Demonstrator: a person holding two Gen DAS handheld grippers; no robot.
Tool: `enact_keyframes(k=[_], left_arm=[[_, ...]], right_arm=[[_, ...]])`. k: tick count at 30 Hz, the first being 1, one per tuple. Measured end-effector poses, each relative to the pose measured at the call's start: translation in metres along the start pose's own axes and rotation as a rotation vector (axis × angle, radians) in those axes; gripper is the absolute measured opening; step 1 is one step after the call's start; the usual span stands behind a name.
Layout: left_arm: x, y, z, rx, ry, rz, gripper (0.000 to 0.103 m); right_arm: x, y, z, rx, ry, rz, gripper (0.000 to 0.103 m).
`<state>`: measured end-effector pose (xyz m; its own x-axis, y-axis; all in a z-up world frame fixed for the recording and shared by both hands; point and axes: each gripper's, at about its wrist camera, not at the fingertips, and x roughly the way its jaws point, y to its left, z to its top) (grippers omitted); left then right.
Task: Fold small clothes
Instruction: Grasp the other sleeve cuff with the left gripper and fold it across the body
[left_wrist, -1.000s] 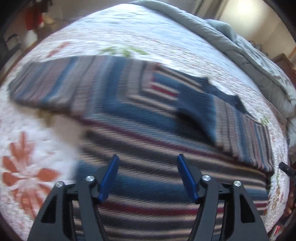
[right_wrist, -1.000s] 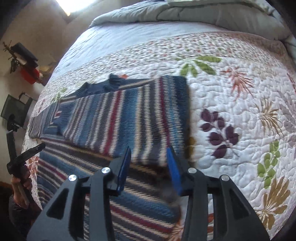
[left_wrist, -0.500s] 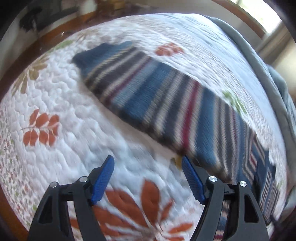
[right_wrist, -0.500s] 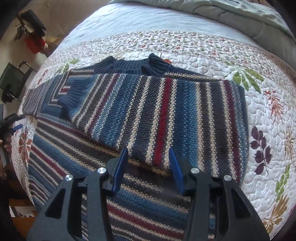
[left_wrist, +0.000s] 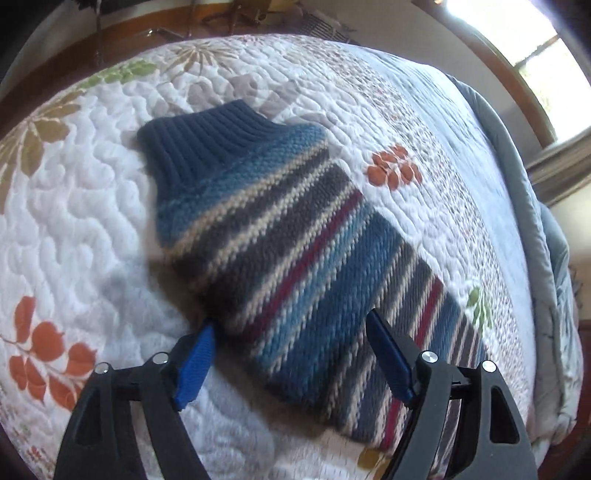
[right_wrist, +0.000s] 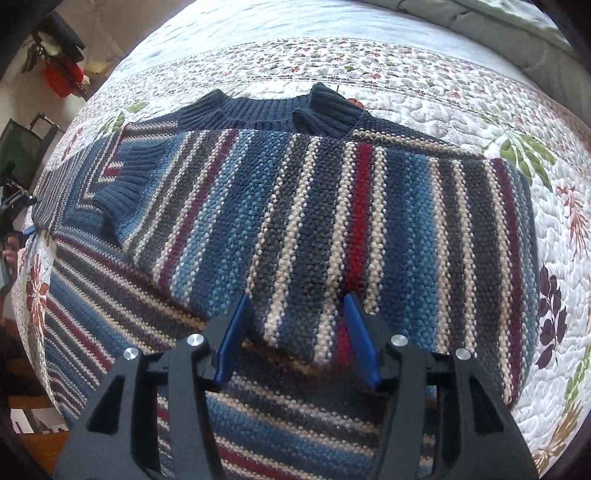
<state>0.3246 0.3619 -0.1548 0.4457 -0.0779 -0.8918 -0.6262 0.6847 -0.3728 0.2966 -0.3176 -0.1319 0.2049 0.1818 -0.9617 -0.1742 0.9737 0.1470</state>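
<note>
A striped knit sweater (right_wrist: 332, 221) in blue, grey, cream and red lies on the quilted bed. In the right wrist view one sleeve is folded across its body, and the navy ribbed collar (right_wrist: 258, 110) is at the far side. My right gripper (right_wrist: 295, 317) is open and empty, just above the folded sleeve's near edge. In the left wrist view the other sleeve (left_wrist: 295, 251) lies stretched out flat, its navy cuff (left_wrist: 207, 140) at the far end. My left gripper (left_wrist: 291, 347) is open wide and empty, straddling that sleeve.
The white quilt (left_wrist: 74, 221) with leaf and flower prints covers the bed. A grey duvet (left_wrist: 517, 184) is bunched along the far side. A wooden bed frame (left_wrist: 110, 44) and floor clutter lie beyond the edge.
My left gripper has swung from the sweater's body out along the spread sleeve and come closer to it. My right gripper has moved in over the folded sleeve.
</note>
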Motion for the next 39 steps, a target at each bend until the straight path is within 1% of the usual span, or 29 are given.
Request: enact_keyframes(k=[1, 2, 3, 4, 5, 6, 7, 8, 10, 11, 14, 19, 23, 25, 27, 32, 34, 39], left_arm=[[0.0, 0.0, 0.001, -0.005, -0.009, -0.006, 0.078], [0.0, -0.002, 0.002, 0.001, -0.023, -0.007, 0.07], [-0.001, -0.002, 0.003, 0.01, -0.031, 0.002, 0.051], [-0.001, -0.004, 0.003, 0.019, -0.037, 0.01, 0.042], [0.0, -0.004, 0.002, 0.024, -0.045, 0.018, 0.035], [0.0, -0.004, 0.002, 0.023, -0.053, 0.011, 0.021], [0.0, -0.005, 0.002, 0.021, -0.054, -0.015, 0.016], [-0.002, -0.005, 0.0, 0.015, -0.059, -0.035, 0.015], [-0.01, -0.009, -0.005, 0.02, -0.1, -0.042, 0.015], [-0.015, -0.015, -0.009, 0.041, -0.128, -0.044, 0.014], [-0.028, -0.034, -0.018, 0.099, -0.18, -0.059, 0.014], [-0.048, -0.075, -0.034, 0.189, -0.225, -0.096, 0.014], [-0.062, -0.115, -0.058, 0.271, -0.244, -0.154, 0.014], [-0.069, -0.141, -0.077, 0.328, -0.243, -0.19, 0.014], [-0.075, -0.166, -0.096, 0.388, -0.241, -0.211, 0.014], [-0.078, -0.221, -0.149, 0.538, -0.224, -0.242, 0.014], [-0.076, -0.237, -0.167, 0.579, -0.209, -0.262, 0.014], [-0.067, -0.27, -0.212, 0.636, -0.161, -0.317, 0.014]], right_arm=[[0.001, -0.001, 0.0, 0.001, -0.001, 0.002, 0.054], [0.002, -0.001, 0.0, 0.002, -0.002, 0.004, 0.054], [0.002, -0.002, 0.0, 0.003, -0.003, 0.006, 0.054], [0.003, -0.002, 0.001, 0.003, -0.003, 0.008, 0.054], [0.004, -0.002, 0.002, 0.002, -0.003, 0.011, 0.054], [0.004, -0.002, 0.002, 0.002, -0.003, 0.013, 0.054], [0.004, -0.002, 0.002, 0.002, -0.003, 0.015, 0.054], [0.004, -0.003, 0.001, 0.001, -0.005, 0.017, 0.054], [0.004, -0.003, 0.001, -0.001, -0.007, 0.02, 0.054], [0.003, -0.003, 0.0, 0.001, -0.008, 0.021, 0.054], [0.0, -0.004, -0.002, 0.004, -0.009, 0.026, 0.054], [-0.005, -0.008, -0.006, 0.019, -0.009, 0.046, 0.054], [-0.011, -0.012, -0.007, 0.037, -0.013, 0.07, 0.054], [-0.014, -0.014, -0.007, 0.041, -0.018, 0.075, 0.054], [-0.018, -0.017, -0.008, 0.045, -0.026, 0.075, 0.054], [-0.025, -0.024, -0.01, 0.06, -0.04, 0.091, 0.054], [-0.029, -0.027, -0.012, 0.061, -0.048, 0.091, 0.054], [-0.035, -0.033, -0.015, 0.067, -0.06, 0.101, 0.054]])
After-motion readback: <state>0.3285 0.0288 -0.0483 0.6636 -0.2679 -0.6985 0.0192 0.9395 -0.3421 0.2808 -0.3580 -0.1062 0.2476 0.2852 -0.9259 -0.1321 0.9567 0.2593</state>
